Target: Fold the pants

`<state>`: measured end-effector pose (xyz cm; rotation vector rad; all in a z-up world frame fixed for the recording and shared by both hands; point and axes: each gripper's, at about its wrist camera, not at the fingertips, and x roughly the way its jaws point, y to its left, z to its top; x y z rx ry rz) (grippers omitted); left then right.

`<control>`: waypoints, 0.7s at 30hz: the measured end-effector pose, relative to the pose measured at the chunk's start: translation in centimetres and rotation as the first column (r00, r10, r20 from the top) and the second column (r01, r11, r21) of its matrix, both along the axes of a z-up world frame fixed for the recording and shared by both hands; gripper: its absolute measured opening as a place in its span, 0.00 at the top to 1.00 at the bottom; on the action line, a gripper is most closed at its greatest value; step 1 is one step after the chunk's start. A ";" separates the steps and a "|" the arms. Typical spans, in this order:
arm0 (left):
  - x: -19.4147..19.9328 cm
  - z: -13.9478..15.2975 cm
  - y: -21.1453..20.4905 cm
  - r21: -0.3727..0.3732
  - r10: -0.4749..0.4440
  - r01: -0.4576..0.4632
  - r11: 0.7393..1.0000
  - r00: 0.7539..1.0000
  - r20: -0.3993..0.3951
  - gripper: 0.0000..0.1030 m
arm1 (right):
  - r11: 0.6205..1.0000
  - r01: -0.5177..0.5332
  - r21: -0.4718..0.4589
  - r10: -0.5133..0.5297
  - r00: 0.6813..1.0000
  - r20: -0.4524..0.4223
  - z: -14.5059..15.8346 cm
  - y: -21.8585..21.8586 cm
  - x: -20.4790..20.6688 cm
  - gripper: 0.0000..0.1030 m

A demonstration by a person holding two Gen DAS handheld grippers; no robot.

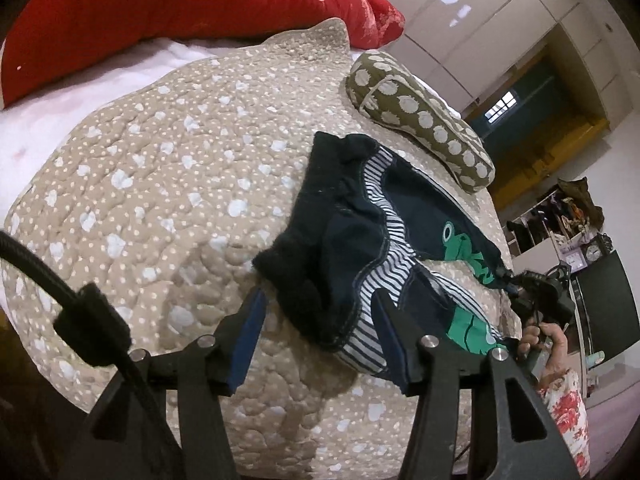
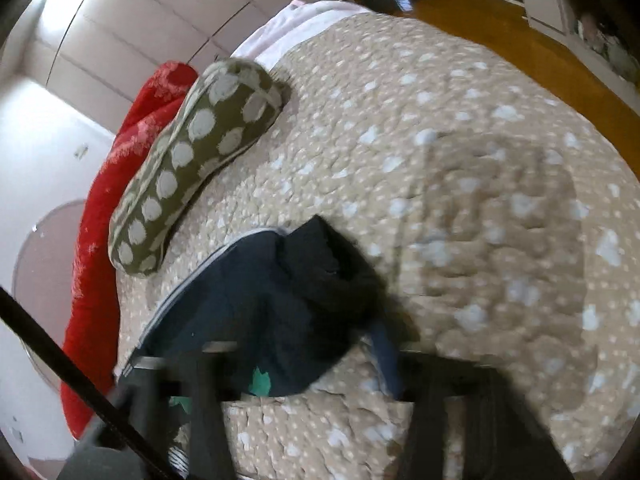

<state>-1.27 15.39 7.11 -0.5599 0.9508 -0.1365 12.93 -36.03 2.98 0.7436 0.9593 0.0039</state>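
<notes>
Small navy pants [image 1: 344, 216] with striped lining and a green frog print lie crumpled on the beige quilt [image 1: 160, 168]. My left gripper [image 1: 318, 320] stands open at the near end, its blue pads either side of the dark hem without pressing on it. In the left wrist view, my right gripper [image 1: 516, 280] is at the far right, where one corner of the pants is drawn out to a point at its tip. The right wrist view is blurred. There the pants [image 2: 272, 292] bunch over my right gripper [image 2: 304, 356], and one blue pad [image 2: 384, 356] shows beside the fabric.
An olive polka-dot pillow [image 1: 420, 120] [image 2: 192, 160] lies just beyond the pants. A red cushion [image 1: 200, 0] [image 2: 100, 240] runs along the head of the bed. A hand [image 1: 540, 344] in a floral sleeve holds the right gripper. The bed edge drops to a wooden floor [image 2: 540, 60].
</notes>
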 end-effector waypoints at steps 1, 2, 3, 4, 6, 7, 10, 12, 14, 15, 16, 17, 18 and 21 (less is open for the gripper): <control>-0.1 0.0 0.1 -0.001 0.003 -0.003 1.000 1.000 0.001 0.48 | 1.000 0.006 -0.020 -0.005 1.000 0.013 0.4 0.1 -0.7 0.90; -0.2 0.0 0.3 0.000 0.007 -0.007 1.000 1.000 0.003 0.48 | 0.999 0.003 -0.038 -0.003 1.000 0.021 0.7 0.2 -1.1 0.90; -0.2 0.1 0.4 0.000 0.011 -0.011 1.000 1.000 0.005 0.48 | 0.999 0.005 -0.053 -0.004 1.000 0.028 1.1 0.0 -1.9 0.91; -0.3 0.2 0.5 -0.003 0.013 -0.013 1.000 1.000 0.008 0.48 | 0.998 0.012 -0.057 -0.010 0.999 0.031 1.2 -0.3 -2.5 0.91; -0.5 0.3 0.5 -0.008 0.014 -0.014 1.000 1.000 0.010 0.48 | 0.998 0.038 -0.045 -0.037 0.999 0.028 1.3 -1.2 -4.1 0.91; -0.6 0.5 0.4 -0.010 0.011 -0.011 1.000 1.000 0.013 0.48 | 0.998 0.048 -0.040 -0.047 0.999 0.024 1.2 -1.7 -4.8 0.91; -1.0 1.3 0.1 0.004 -0.005 0.005 1.000 1.000 0.031 0.48 | 0.997 0.054 -0.060 -0.054 0.999 -0.004 0.5 -2.7 -6.8 0.90; -1.1 1.9 -0.1 0.018 -0.015 0.014 1.000 0.999 0.040 0.48 | 0.998 0.053 -0.044 -0.053 0.999 -0.010 0.2 -3.3 -7.7 0.87; -0.8 2.7 -0.2 0.043 -0.028 0.026 0.999 0.998 0.052 0.44 | 0.995 0.085 -0.047 -0.085 0.996 0.007 0.7 -3.8 -9.0 0.78; -0.6 3.2 -0.3 0.061 -0.038 0.034 0.998 0.997 0.061 0.44 | 0.994 0.088 -0.065 -0.087 0.996 0.023 1.4 -3.8 -9.4 0.71; -0.3 3.7 -0.5 0.082 -0.053 0.047 0.996 0.996 0.069 0.44 | 0.992 0.080 -0.093 -0.075 0.996 0.049 2.2 -3.8 -9.7 0.66; 0.1 4.3 -0.7 0.098 -0.070 0.063 0.993 0.995 0.076 0.43 | 0.989 0.065 -0.131 -0.054 0.995 0.080 3.3 -3.6 -9.9 0.64; 0.9 4.8 -1.0 0.110 -0.095 0.086 0.990 0.992 0.081 0.43 | 0.984 0.045 -0.175 -0.026 0.994 0.108 4.4 -3.3 -10.0 0.57; 3.3 6.2 -2.4 0.130 -0.181 0.168 0.977 0.979 0.091 0.40 | 0.968 -0.039 -0.248 0.078 0.986 0.150 6.5 -2.0 -9.1 0.37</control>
